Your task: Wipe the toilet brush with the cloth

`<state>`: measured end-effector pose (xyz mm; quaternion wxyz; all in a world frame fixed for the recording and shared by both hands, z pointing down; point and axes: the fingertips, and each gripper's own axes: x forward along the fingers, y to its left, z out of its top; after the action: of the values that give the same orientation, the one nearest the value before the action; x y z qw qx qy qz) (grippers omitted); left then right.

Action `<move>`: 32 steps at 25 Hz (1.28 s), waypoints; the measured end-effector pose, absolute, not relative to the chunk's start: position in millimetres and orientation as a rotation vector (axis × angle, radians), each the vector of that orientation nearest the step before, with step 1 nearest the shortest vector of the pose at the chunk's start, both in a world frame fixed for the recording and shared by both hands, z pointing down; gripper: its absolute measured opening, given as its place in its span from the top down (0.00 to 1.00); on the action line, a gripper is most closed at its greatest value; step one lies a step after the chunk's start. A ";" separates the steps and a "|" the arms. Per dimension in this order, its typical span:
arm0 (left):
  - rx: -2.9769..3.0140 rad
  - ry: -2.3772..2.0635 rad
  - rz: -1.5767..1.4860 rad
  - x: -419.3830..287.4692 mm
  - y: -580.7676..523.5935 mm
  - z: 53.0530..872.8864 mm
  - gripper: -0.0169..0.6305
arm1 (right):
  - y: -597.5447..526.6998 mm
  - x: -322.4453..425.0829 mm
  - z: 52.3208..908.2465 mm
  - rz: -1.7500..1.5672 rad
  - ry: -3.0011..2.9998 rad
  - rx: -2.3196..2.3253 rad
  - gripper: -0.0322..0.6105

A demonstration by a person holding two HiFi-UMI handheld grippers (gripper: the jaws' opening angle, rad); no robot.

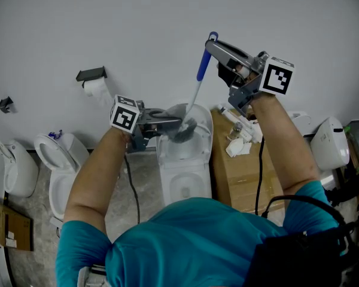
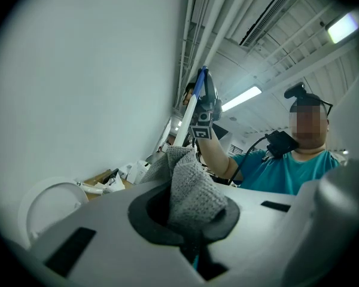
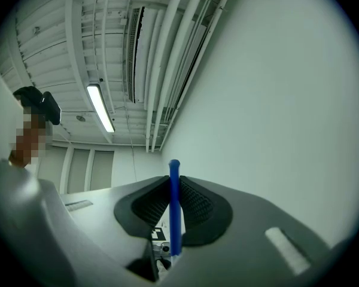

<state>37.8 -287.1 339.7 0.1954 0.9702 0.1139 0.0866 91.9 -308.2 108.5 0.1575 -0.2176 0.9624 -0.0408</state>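
Obs: right gripper (image 1: 214,45) jaws clamp toilet brush (image 1: 200,70) at handle top; likely light, stiff, slick. Meanwhile left gripper (image 1: 175,124) jaws pinch limp cloth (image 1: 184,131) at lower shaft.

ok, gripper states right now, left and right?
Left gripper: closed on the grey cloth.
Right gripper: closed on the toilet brush handle.
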 end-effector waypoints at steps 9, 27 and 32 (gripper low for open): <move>2.734 0.210 0.212 27.7 -290.7 358.6 0.95 | -313.4 104.1 106.6 -0.093 2.709 -0.705 0.87; 3.582 -1.044 0.595 65.0 -317.9 228.2 0.95 | -346.7 78.0 168.3 -0.408 2.664 -0.894 0.87; 3.620 -1.115 0.764 68.2 -319.9 246.8 0.95 | -353.6 90.1 172.3 -0.453 2.623 -0.920 0.87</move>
<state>68.2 -319.9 246.8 -0.3536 0.8763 -0.2699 0.1850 90.1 -353.6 172.3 0.1621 -0.3222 0.9190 -0.1588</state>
